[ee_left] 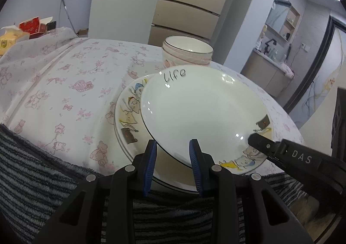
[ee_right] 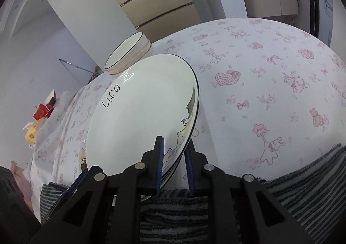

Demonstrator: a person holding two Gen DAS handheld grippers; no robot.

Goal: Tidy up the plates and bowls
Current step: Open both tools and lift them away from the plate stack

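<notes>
A white plate marked "Life" [ee_left: 201, 112] lies tilted on a cartoon-printed plate [ee_left: 127, 118] on the table. My right gripper [ee_right: 173, 164] is shut on the Life plate's rim [ee_right: 140, 114] at its right edge; it shows in the left wrist view [ee_left: 259, 142] at the plate's right. My left gripper [ee_left: 173, 157] is open, its blue pads either side of the plates' near rim, not clamping. A stack of white bowls [ee_left: 187, 52] stands behind the plates, also in the right wrist view [ee_right: 127, 53].
The table has a pink-printed white cloth [ee_left: 64, 84] and a striped grey towel [ee_left: 32, 168] along its near edge. Red and yellow boxes [ee_left: 30, 27] sit at the far left. A fridge [ee_left: 186, 1] stands behind the table.
</notes>
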